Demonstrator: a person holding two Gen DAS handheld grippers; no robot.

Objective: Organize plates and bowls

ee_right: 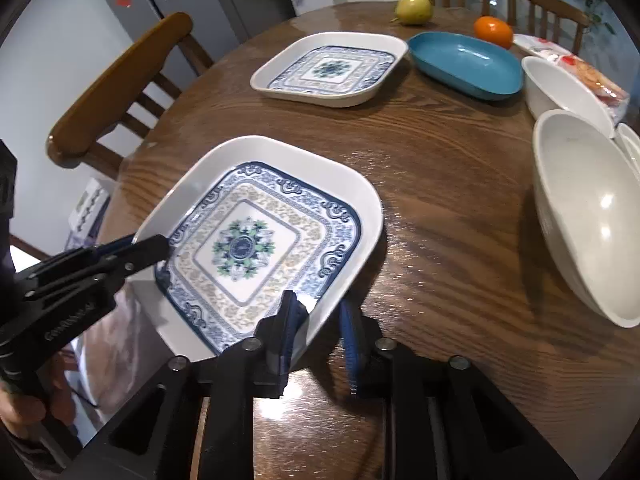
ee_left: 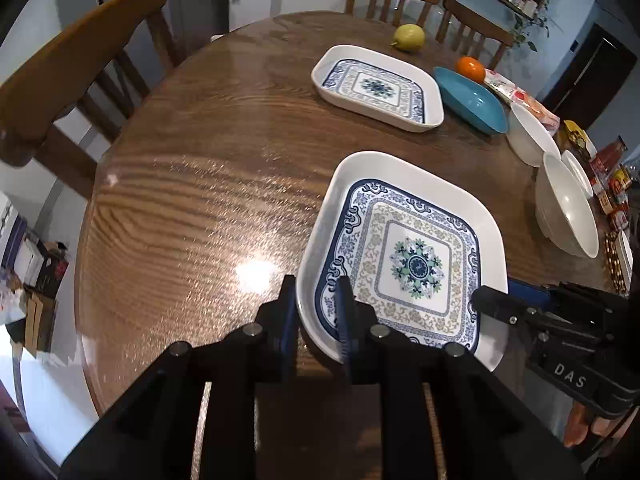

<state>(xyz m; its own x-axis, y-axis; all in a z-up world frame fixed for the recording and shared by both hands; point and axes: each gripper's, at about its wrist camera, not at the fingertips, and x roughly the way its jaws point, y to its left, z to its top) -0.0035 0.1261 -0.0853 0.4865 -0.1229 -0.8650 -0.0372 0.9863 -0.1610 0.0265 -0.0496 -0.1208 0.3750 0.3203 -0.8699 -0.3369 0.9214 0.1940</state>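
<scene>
Left wrist view: a round wooden table (ee_left: 192,152) with strong grain and a glossy, glare-struck top fills most of the frame, with wooden slat-back chairs (ee_left: 72,76) at upper left and along the top edge. Grey walls, a shelf of jars and packets lie beyond.

The near plate (ee_left: 404,256) is a square, rounded-corner white dish with a blue and green floral pattern, at lower centre. A matching far plate (ee_left: 378,88) sits at upper centre, with a teal oval dish (ee_left: 472,100) just beside it on the right. Smooth white bowls (ee_left: 568,208) crowd the right edge. A yellow-green fruit (ee_left: 409,37) and an orange (ee_left: 471,69) lie near the top.

The left claw (ee_left: 316,316) straddles the near plate's left rim, one finger outside and one inside; whether the pads press it I cannot tell. In the right wrist view the right claw (ee_right: 318,328) straddles that plate's lower right rim (ee_right: 320,316); a gap shows by the outer finger, so it looks loose
</scene>
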